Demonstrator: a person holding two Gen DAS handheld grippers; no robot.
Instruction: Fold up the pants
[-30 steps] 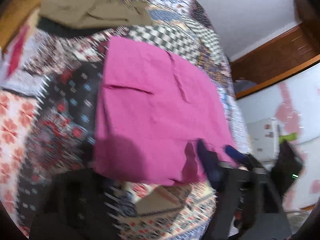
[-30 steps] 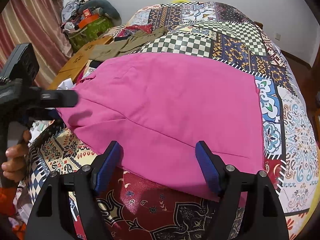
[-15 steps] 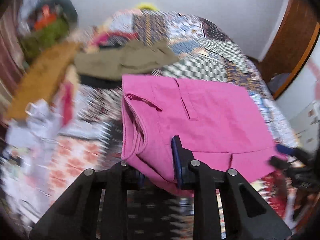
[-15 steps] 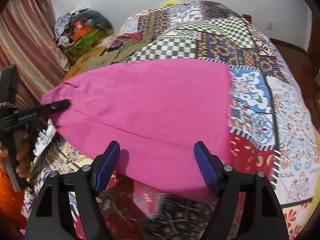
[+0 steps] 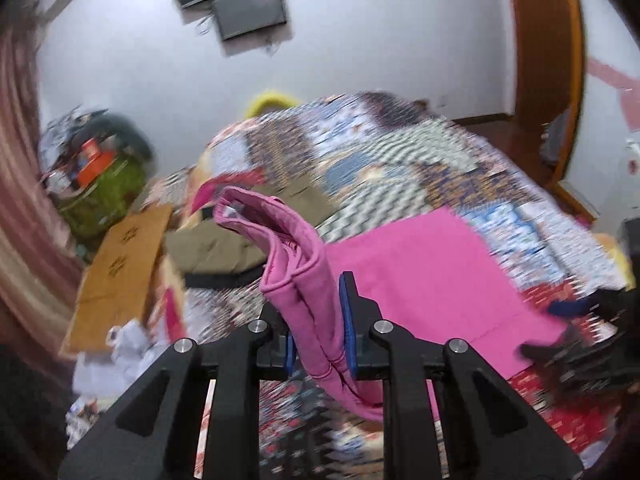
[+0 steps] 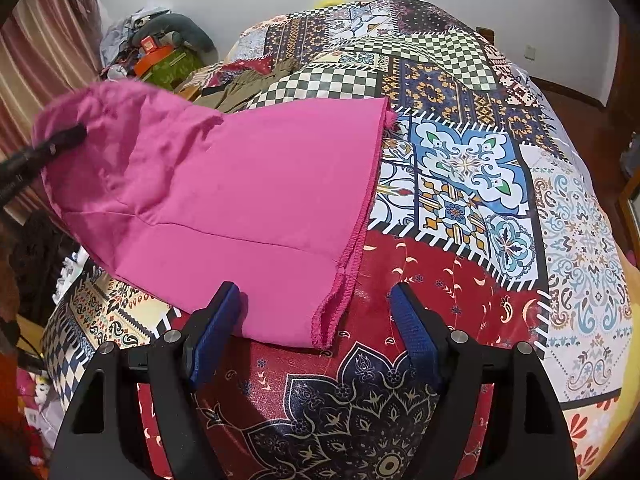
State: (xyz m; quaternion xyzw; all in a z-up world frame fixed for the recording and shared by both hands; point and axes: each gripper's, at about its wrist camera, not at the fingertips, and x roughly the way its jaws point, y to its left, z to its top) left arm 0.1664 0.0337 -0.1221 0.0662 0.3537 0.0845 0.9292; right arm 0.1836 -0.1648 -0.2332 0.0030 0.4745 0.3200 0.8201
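Note:
The pink pants lie half folded on the patchwork bedspread. My left gripper is shut on the bunched waistband end of the pink pants and holds it lifted above the bed. In the right wrist view the left gripper shows at the far left with the raised cloth. My right gripper is open and empty, low over the bed, with the hem corner of the pants between its fingers. The left wrist view is blurred.
Olive-brown trousers lie further back on the bed. A brown cardboard sheet and a green bag with clutter sit at the left. A striped curtain hangs at the left; a wooden door frame stands right.
My left gripper has closed on the waistband end and lifted it off the bed, swinging upward. The pants' far edge has pulled left. My right gripper stays open near the hem.

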